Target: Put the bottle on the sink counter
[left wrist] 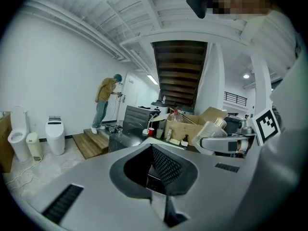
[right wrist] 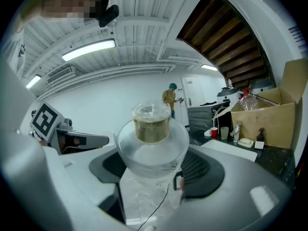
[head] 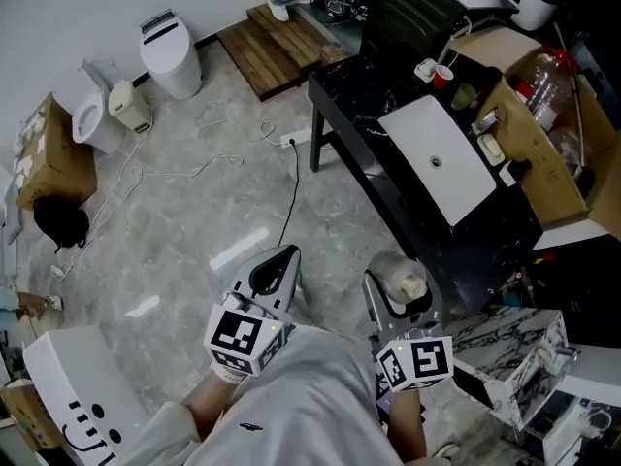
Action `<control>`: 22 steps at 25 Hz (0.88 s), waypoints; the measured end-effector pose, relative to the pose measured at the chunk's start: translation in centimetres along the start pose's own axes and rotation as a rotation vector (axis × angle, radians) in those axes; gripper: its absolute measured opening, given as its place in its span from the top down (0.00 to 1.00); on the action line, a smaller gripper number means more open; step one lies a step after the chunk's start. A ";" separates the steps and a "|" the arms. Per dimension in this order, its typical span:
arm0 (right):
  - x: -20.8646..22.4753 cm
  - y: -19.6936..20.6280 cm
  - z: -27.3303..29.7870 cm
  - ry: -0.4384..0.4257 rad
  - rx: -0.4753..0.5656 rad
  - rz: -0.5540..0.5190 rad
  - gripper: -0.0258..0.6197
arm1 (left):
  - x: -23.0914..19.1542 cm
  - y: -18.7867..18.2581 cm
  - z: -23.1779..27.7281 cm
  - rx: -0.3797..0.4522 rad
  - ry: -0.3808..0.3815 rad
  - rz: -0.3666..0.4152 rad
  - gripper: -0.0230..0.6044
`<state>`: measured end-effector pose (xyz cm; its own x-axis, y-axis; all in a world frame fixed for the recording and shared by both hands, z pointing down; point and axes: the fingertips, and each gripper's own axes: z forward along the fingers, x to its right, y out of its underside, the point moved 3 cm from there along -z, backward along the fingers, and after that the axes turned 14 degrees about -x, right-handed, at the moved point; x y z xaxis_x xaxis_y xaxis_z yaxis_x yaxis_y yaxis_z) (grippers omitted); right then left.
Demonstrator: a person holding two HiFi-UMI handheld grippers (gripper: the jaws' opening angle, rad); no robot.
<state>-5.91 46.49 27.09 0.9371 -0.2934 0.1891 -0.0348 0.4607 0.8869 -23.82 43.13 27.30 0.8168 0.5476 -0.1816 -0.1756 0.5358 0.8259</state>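
A clear plastic bottle with a gold cap stands upright between the jaws of my right gripper, which is shut on its body. That gripper is close to the person's body, short of the black sink counter with its white basin. My left gripper hovers beside it over the floor, its jaws together and empty. From the left gripper view, the bottle shows at the right.
On the counter stand a red cup, a soap dish and a cardboard box holding a large plastic bottle. A marble-patterned box sits at lower right. Toilets, a power cable and a wooden step occupy the floor. A person stands far back.
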 end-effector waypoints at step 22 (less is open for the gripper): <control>-4.1 -6.5 14.8 0.109 -0.019 0.007 0.43 | -15.1 -7.9 5.3 0.038 0.105 0.055 0.95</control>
<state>-14.64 32.31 26.81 0.9690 -0.1981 0.1476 -0.0359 0.4782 0.8775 -31.85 27.24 26.34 0.7441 0.6410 -0.1882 -0.1962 0.4791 0.8556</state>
